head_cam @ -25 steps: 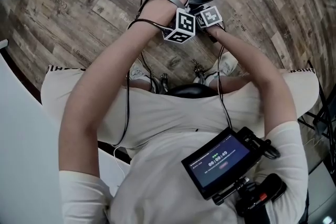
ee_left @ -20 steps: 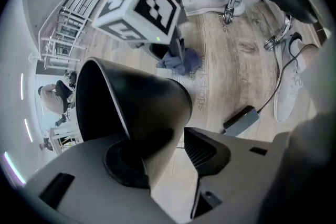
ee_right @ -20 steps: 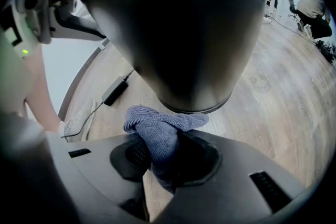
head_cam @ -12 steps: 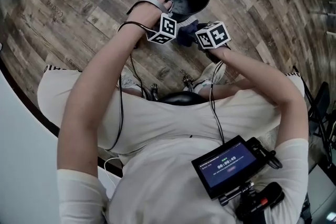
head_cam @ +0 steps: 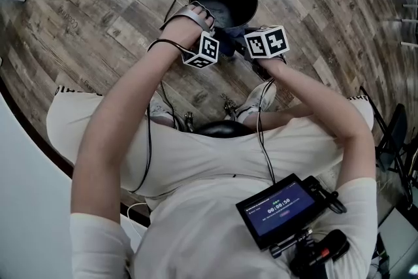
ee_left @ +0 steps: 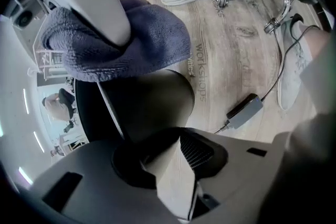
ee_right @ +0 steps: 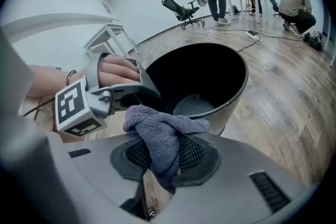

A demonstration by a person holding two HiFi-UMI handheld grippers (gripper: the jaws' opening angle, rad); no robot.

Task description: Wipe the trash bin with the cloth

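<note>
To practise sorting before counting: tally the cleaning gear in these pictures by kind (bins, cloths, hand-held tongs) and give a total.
trash bin: 1
cloth: 1
tongs: 2, the left tongs and the right tongs
Total: 4

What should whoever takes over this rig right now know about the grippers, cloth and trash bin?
Left gripper: its jaws have just been closing and are now on the near rim of the trash bin, steadying it.
Right gripper: shut on the cloth, which is bunched up at the near rim. Whether it touches the bin is unclear.
Bin: upright on the wood floor.
Done: cannot tell how much has been wiped.
Left: press the cloth to the bin and wipe.
</note>
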